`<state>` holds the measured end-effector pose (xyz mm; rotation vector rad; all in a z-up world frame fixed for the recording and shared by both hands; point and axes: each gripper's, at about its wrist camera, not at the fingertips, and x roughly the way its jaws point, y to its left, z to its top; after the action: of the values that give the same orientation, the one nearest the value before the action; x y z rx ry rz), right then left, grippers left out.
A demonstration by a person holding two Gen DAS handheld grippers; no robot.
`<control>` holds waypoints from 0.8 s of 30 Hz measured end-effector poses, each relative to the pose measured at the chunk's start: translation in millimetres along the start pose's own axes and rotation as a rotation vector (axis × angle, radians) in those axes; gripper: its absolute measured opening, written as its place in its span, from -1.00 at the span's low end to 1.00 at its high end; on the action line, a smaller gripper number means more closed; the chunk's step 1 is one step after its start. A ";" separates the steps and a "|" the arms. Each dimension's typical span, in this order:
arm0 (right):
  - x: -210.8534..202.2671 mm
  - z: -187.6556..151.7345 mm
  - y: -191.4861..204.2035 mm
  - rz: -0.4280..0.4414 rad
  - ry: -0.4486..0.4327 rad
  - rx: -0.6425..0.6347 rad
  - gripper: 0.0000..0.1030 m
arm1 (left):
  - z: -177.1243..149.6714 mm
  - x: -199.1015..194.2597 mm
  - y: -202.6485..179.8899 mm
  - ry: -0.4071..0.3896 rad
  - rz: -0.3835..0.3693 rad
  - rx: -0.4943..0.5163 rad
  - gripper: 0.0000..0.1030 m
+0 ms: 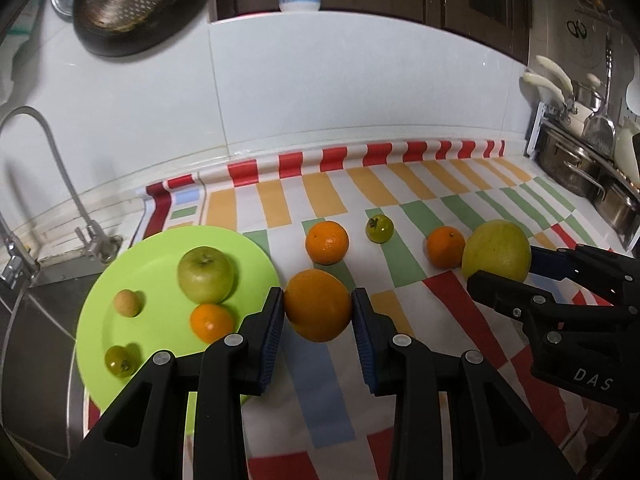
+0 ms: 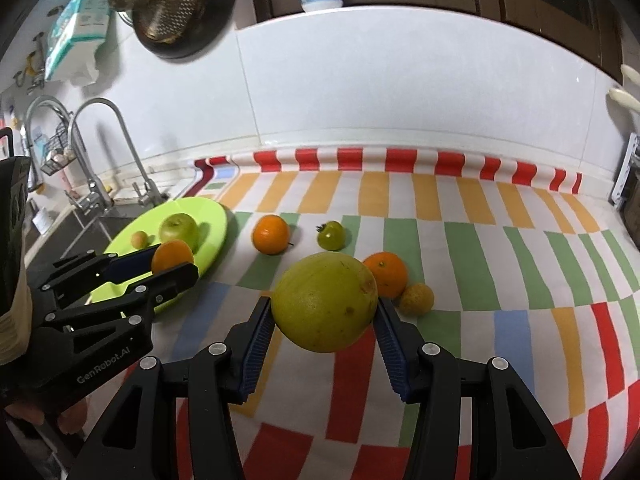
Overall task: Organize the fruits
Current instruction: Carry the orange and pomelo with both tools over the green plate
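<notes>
Lime-green plate (image 1: 168, 240); cloth (image 2: 460, 248) striped red, orange, green, blue on white.

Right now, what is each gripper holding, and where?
Left gripper: orange, clamped at its sides. Right gripper: large yellow-green fruit, clamped at its sides.

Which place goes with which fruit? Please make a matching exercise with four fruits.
Things:
1. orange
2. pomelo
3. apple
4. green tomato

Places:
a. on the plate
b. in the right gripper
c. loose on the cloth
d. in the left gripper

Pairs: 1-d, 2-b, 3-a, 4-c
</notes>
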<state>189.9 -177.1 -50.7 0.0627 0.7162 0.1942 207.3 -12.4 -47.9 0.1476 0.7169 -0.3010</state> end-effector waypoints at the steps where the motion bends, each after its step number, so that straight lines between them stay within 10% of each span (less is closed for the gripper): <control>1: -4.0 0.1 2.4 0.002 -0.007 -0.006 0.00 | -1.4 -3.9 0.5 -0.005 0.002 -0.003 -0.34; 24: -55.4 -2.1 58.0 0.073 -0.096 -0.084 0.00 | -21.7 -84.3 30.5 -0.117 0.097 -0.044 -0.34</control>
<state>138.7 -131.3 -9.3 0.0179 0.6099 0.2895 143.5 40.1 -7.1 0.1212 0.5978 -0.1995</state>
